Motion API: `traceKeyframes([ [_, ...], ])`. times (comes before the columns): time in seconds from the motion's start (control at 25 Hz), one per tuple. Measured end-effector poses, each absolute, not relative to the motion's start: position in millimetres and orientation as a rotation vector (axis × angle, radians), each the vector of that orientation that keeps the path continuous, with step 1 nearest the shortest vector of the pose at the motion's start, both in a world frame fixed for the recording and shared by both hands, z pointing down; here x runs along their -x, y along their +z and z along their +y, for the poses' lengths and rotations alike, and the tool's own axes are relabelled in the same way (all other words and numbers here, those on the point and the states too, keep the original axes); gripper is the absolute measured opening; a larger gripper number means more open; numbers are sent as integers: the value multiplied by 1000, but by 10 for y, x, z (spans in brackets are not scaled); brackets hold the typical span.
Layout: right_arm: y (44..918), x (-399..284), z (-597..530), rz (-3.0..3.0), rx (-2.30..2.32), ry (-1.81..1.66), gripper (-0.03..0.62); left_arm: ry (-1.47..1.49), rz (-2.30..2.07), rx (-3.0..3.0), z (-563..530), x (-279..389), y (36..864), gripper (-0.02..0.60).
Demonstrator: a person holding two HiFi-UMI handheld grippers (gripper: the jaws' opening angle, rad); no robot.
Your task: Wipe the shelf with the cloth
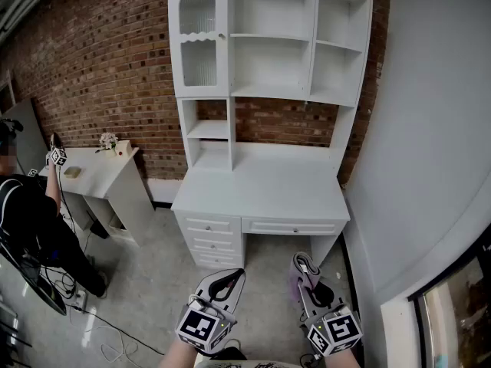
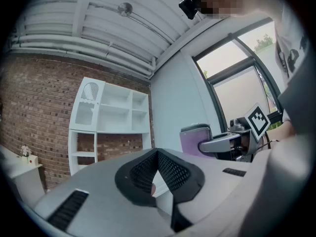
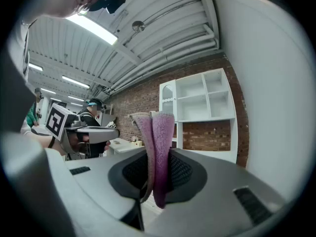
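We hold the purple cloth [image 3: 157, 147] folded and pinched in our right gripper [image 1: 304, 267], well apart from the white shelf unit [image 1: 272, 44] above the bench [image 1: 261, 190]. We judge wiping not yet begun, with every shelf left to do. Both grippers hang low by our body, pointing forward. Our left gripper [image 1: 228, 276] is closed on nothing.

Head cam steep down; gripper views low; shelf [image 1: 270, 90] shared
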State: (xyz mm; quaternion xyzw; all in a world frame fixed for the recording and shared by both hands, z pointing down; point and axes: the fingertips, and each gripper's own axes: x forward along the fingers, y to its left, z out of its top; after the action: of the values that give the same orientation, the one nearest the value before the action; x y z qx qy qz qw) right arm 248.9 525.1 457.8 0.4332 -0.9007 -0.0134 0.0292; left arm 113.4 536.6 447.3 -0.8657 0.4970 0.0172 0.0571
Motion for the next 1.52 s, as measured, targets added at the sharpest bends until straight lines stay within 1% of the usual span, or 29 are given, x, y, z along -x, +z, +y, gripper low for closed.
traceKeyframes([
  [0.36,4609,-2465,5308,-2770,-1348,-31,67,34,1486,2656,5438,-1164,4506,14],
  [0.76,4821,-2681,5324,-2714,-1432,61,72,29,1503,2705,5444,-1256,4654,14],
  [1.0,4936,-2728,5150,-2713,-1422,147,72,-26,1534,2702,5318,-1239,4747,14],
  [1.32,5150,-2325,4382,-2683,-1388,170,72,-15,1597,2683,4541,-738,4913,14],
  [1.52,5134,-2032,3568,-2647,-1417,171,73,22,1583,2708,3660,-390,4905,14],
])
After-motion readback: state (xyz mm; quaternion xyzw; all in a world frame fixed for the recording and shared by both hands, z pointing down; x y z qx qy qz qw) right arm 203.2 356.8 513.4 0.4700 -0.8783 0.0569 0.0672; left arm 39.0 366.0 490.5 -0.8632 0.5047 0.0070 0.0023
